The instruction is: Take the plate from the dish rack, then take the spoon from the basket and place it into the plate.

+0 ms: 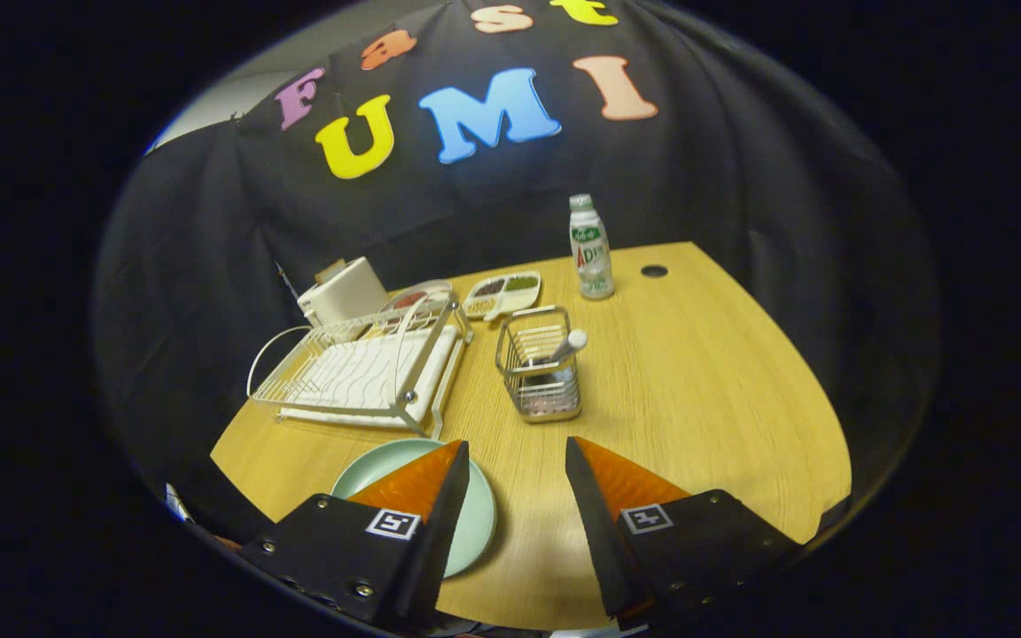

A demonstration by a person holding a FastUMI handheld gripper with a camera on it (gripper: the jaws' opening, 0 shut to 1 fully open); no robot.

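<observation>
Hand-held gripper (pixel 515 456): fingers apart, holding nothing.
Pale green round plate (pixel 471 523): flat on wooden counter (pixel 697 381), beneath left finger.
White-handled spoon (pixel 566 346): upright in wire basket (pixel 539 372), beyond fingers.
White wire dish rack (pixel 360 372): left of basket.

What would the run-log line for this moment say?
plate: on table, out of rack | spoon: in basket | gripper: open, holding nothing

Wooden table (pixel 697 372) with plate (pixel 475 523), dish rack (pixel 360 372), basket (pixel 541 372), bottle (pixel 591 248).
</observation>
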